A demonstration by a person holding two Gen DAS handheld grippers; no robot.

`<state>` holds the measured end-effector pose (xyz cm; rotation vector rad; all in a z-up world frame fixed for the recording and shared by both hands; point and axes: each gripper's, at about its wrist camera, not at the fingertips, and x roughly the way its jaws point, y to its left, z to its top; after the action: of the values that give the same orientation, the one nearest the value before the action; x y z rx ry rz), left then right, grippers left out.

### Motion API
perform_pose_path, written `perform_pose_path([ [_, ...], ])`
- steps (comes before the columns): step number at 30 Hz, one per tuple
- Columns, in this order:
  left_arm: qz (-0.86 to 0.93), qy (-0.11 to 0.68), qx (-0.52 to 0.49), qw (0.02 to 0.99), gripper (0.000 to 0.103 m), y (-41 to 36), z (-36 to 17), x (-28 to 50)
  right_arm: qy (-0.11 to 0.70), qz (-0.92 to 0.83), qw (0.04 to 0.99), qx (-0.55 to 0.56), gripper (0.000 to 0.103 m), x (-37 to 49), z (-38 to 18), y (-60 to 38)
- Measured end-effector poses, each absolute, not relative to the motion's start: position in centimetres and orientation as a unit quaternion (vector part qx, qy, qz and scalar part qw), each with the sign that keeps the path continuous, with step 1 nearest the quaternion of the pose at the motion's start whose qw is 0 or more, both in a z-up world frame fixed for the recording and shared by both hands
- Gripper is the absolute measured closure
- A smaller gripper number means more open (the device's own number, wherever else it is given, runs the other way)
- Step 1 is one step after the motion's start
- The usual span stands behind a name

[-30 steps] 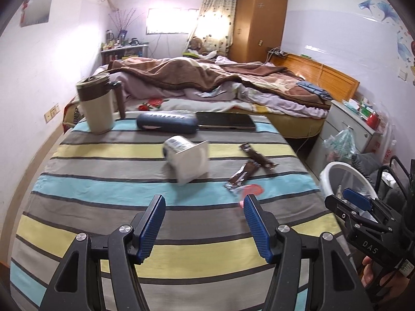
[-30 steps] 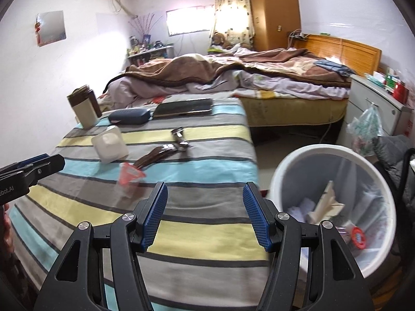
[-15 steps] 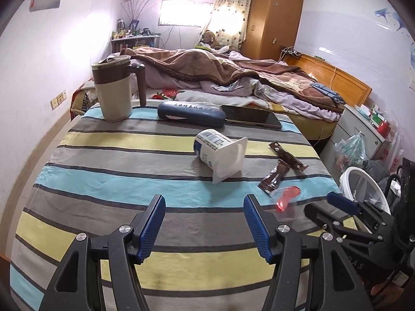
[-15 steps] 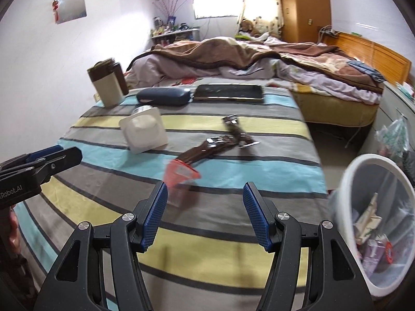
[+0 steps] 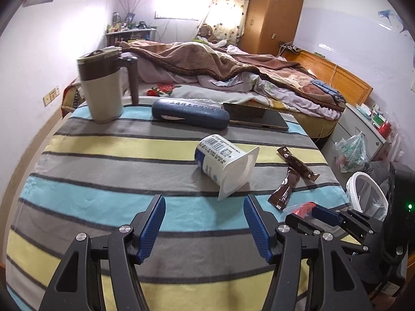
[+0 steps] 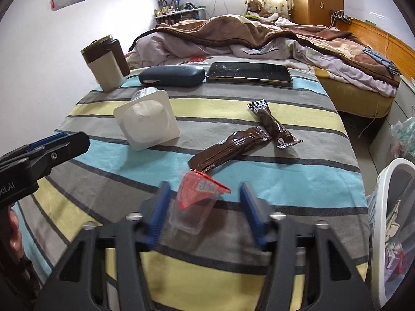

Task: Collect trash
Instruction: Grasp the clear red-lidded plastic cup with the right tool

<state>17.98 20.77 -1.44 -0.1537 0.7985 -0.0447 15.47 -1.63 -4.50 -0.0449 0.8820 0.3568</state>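
— What lies around your right gripper (image 6: 205, 204)?

— Its jaws are closing on a clear plastic cup (image 6: 193, 207) with a red peeled lid; the blue pads stand either side, not yet touching. Two brown wrappers (image 6: 230, 149) lie just beyond, a tipped white yogurt cup (image 6: 147, 121) to their left.

— And the left gripper (image 5: 205, 226)?

— Half open, empty, facing that yogurt cup.

— The setting?

— A striped tablecloth (image 6: 298, 178), an unmade bed (image 5: 233, 77) behind. The white bin (image 6: 396, 230) at the table's right holds scraps.
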Motion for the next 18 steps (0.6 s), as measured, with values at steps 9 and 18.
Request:
perform_pose_path([
  [9,-0.003,0.395,-0.057,0.917,0.041,19.4,-2.9,21.4,0.417,0.171,0.892,-0.02,0.058,15.2,-4.5,-2.0],
  [18,0.009,0.394,-0.049,0.918,0.054,18.9,-3.9,23.4,0.419,0.178,0.89,0.004,0.058,15.5,-4.6,-2.5],
])
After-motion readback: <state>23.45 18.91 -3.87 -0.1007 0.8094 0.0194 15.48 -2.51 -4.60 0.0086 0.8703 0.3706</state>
